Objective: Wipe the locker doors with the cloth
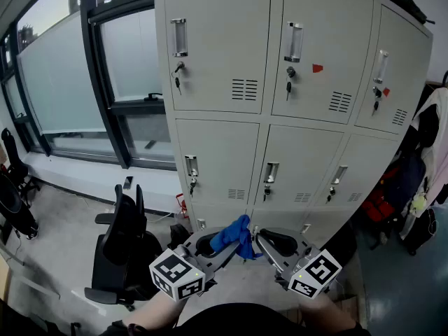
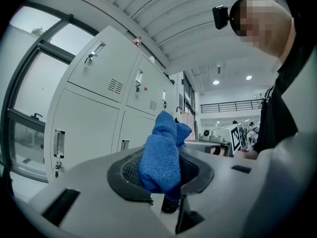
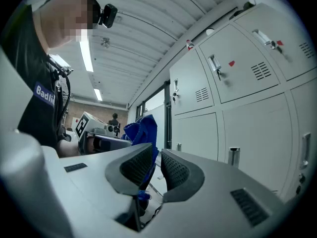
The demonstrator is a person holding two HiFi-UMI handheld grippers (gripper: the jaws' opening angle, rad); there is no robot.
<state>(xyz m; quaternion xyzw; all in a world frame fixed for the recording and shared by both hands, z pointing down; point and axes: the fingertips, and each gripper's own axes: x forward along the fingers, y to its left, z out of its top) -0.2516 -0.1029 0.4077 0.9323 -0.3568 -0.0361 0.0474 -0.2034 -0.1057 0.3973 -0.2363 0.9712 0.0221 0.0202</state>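
A blue cloth [image 1: 235,235] hangs bunched between my two grippers, low in the head view, in front of the grey lockers [image 1: 224,152]. My left gripper [image 1: 222,243] is shut on it; in the left gripper view the cloth [image 2: 161,157] fills the space between the jaws [image 2: 163,177] and sticks up past them. My right gripper [image 1: 260,243] meets it from the right. In the right gripper view the jaws [image 3: 157,165] stand almost together with a strip of the cloth [image 3: 142,129] running down between them. The locker doors stand shut, apart from both grippers.
A black office chair [image 1: 122,243] stands at the lower left by a large window [image 1: 63,75]. Bags and clothes [image 1: 420,180] hang right of the lockers. Keys [image 1: 178,82] dangle from several door locks.
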